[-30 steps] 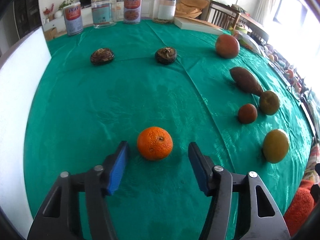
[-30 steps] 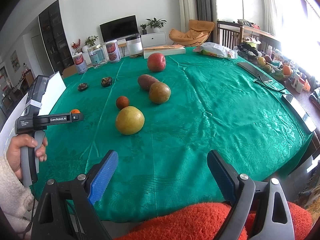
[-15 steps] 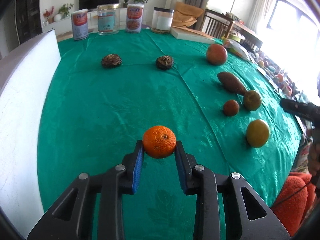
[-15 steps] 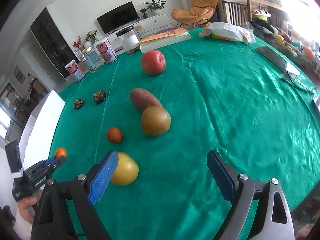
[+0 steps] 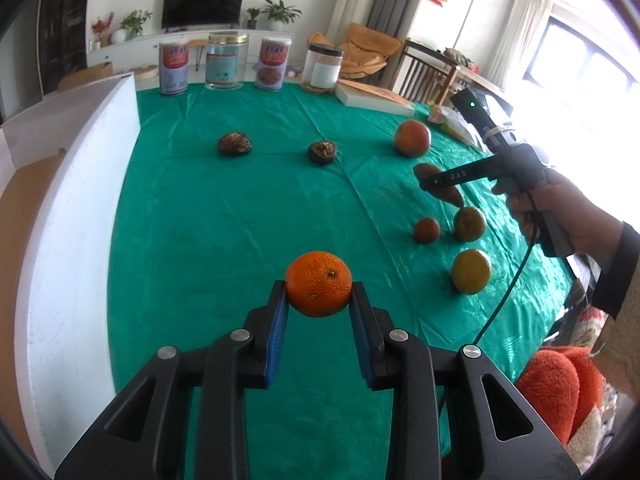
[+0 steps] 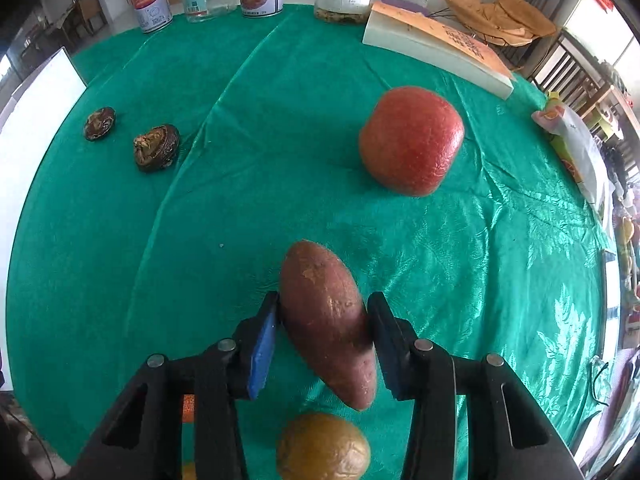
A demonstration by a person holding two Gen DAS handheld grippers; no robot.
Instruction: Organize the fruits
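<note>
Now my left tool is clamped on the orange, which a second ago lay on the green cloth between wide-open pads; the fruit is now lifted clear of the counter, held at the fingertips. My right tool has swung across from the near edge to the row of fruit, and its jaws have just been closing around the sweet potato. The potato lies lengthwise between the pads, tilted, its thick end toward the red apple and its thin end toward the brownish pear below. The right pad touches its skin; the left pad seems to meet it too, though I cannot be sure. It looks to rest on the cloth.
</note>
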